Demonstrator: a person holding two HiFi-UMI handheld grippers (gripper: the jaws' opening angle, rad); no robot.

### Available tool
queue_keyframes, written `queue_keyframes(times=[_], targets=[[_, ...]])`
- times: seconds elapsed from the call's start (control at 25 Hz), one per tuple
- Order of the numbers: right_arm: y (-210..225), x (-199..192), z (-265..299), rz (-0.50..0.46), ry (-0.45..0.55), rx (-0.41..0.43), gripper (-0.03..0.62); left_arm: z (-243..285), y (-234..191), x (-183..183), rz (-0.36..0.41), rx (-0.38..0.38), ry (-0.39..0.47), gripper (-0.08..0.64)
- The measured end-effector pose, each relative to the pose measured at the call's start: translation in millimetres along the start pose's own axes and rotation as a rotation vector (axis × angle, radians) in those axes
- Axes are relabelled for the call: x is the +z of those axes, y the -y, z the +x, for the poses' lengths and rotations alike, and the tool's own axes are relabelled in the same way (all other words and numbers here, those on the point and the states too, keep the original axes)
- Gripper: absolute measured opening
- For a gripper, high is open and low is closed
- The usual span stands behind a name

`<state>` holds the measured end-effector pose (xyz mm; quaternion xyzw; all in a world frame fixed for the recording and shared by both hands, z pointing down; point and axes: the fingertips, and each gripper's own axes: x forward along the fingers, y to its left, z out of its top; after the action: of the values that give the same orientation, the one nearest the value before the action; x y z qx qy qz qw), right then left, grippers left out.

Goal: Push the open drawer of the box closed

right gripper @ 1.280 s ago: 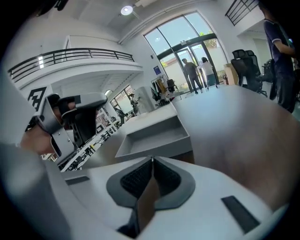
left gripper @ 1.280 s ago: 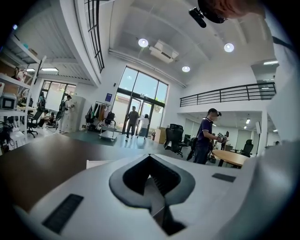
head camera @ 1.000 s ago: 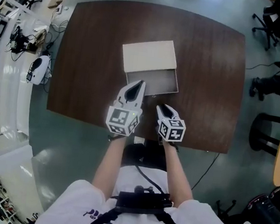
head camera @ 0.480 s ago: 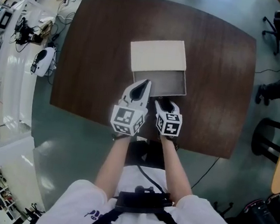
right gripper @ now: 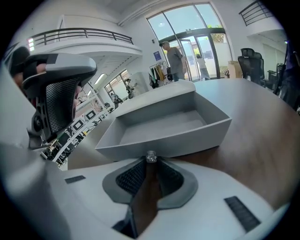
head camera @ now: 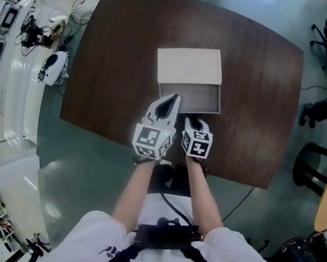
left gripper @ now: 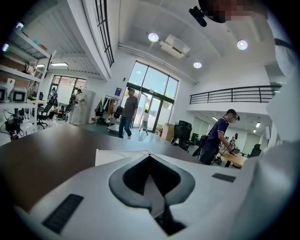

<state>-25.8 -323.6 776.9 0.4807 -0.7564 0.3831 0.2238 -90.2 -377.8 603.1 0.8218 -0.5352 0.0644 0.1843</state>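
My right tool [right gripper: 150, 159] had just been closing and pinched the small glassy knob [right gripper: 150, 156] of the grey drawer [right gripper: 178, 138], which stood open straight ahead of it. I judged a straight, level push toward the pale box [head camera: 189, 66] was best. The drawer had thin, smooth walls and sat on a dark woodgrain counter [right gripper: 267, 136]. The left tool [left gripper: 149, 155], pressed together, hovered alongside.

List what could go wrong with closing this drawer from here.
The right gripper, its jaws just closing on the small knob, may slip off it when pushing. Nothing braces the box; the left gripper hangs by the drawer, so the box may slide instead.
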Motion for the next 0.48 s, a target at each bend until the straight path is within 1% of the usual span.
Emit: queue_keyframes(times=[0.16,0.36,0.48], targets=[[-7.2,8.4,-0.7,-0.012,0.013,0.012,0.075,-3.6,-2.9,4.0,-0.003,0.008,0.012,0.006],[2.4,16.8,1.5,-0.005,0.001,0.003,0.075,-1.5,-3.2,14.5,-0.004,0.024,0.025,0.006],[2.1,28.1,11.7,-0.009,0.003,0.005,0.075,1.7,-11.7,19.0,-0.011,0.036,0.03,0.006]])
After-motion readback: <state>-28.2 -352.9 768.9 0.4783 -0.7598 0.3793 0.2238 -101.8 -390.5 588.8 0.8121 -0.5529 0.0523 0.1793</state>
